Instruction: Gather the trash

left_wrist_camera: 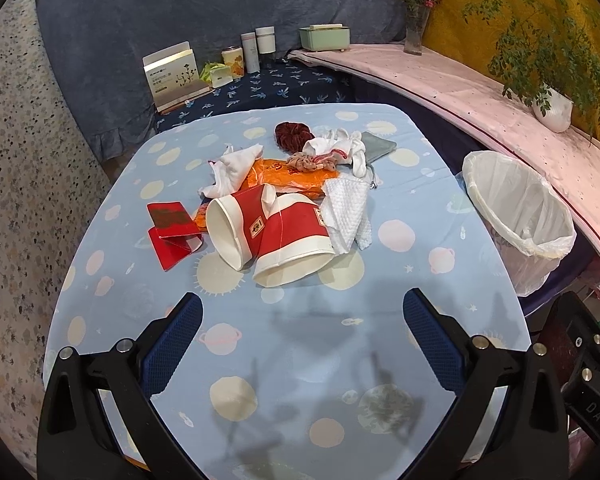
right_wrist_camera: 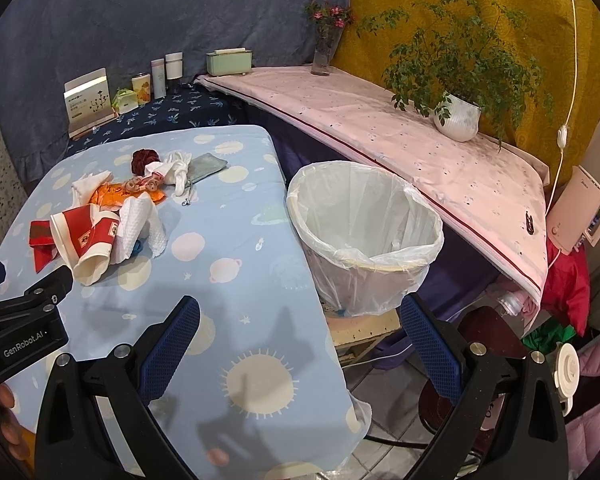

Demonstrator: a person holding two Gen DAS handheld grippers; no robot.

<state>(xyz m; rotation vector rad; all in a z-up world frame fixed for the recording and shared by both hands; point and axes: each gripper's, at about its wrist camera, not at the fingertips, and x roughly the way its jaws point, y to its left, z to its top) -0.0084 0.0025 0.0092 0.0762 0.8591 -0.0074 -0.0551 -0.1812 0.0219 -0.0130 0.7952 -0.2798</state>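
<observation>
A trash pile lies on the blue planet-print table (left_wrist_camera: 292, 340): two red-and-white paper cups (left_wrist_camera: 288, 240) on their sides, a red folded card (left_wrist_camera: 172, 232), an orange wrapper (left_wrist_camera: 284, 174), white tissues (left_wrist_camera: 348, 212) and scrunchies (left_wrist_camera: 294, 133). My left gripper (left_wrist_camera: 300, 340) is open and empty, above the table just short of the cups. My right gripper (right_wrist_camera: 300, 344) is open and empty, over the table's right edge near the white-lined bin (right_wrist_camera: 364, 236). The pile (right_wrist_camera: 100, 224) shows far left in the right wrist view.
The bin (left_wrist_camera: 520, 216) stands off the table's right edge. A pink-covered shelf (right_wrist_camera: 420, 144) behind it holds a potted plant (right_wrist_camera: 458, 116) and a flower vase (right_wrist_camera: 324, 56). Boxes and jars (left_wrist_camera: 228, 64) stand at the back. A stool (right_wrist_camera: 488, 332) is lower right.
</observation>
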